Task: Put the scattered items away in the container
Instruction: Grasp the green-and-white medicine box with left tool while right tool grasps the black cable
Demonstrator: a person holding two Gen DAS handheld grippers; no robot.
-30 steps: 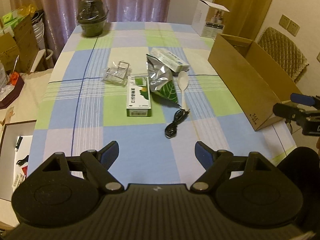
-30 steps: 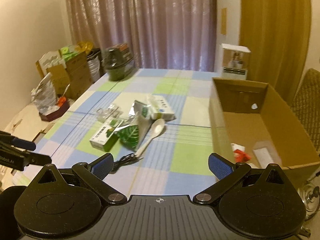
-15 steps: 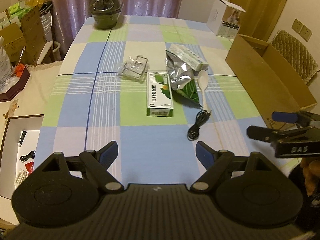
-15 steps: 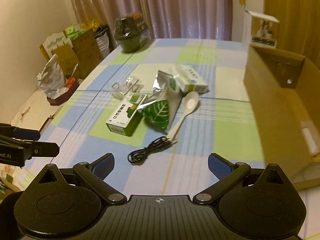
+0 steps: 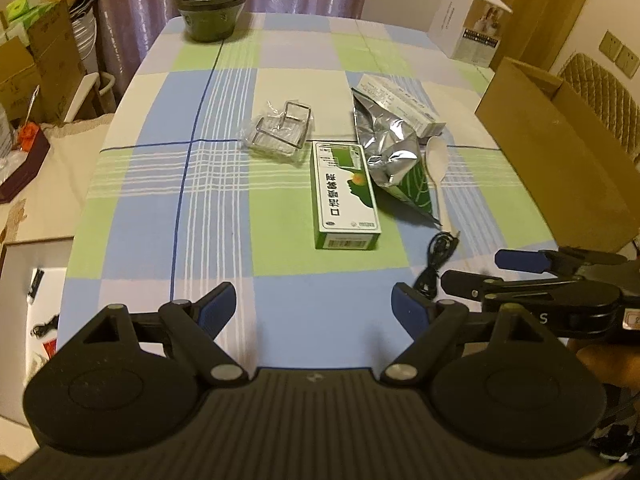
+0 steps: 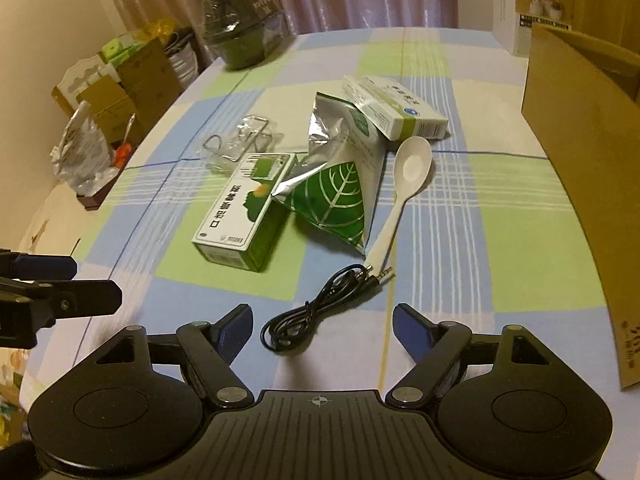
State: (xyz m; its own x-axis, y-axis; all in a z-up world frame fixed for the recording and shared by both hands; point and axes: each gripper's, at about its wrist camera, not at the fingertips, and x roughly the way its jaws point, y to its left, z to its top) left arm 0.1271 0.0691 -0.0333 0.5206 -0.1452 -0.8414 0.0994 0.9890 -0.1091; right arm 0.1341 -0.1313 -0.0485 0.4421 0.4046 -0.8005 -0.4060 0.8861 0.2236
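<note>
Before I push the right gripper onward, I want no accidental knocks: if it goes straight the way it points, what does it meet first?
Most likely the coiled black audio cable, lying just ahead between the closing, empty jaws of the right gripper. The white spoon lies farther on. Depth is uncertain.

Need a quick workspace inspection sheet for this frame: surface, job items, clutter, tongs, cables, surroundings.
Surface: table under checked cloth.
Job's things: green box, foil pouch leaning on it, white spoon, white-green carton, wire rack in plastic; cardboard box open at the table's right side.
Clutter: dark wrapped pot and white carton at the far end.
Tongs: left tongs open, empty; right tongs closing, nothing pressed between them.
Cables: black audio cable, coiled, just ahead of the right tongs.
Surroundings: curtains, stacked boxes, padded chair.
</note>
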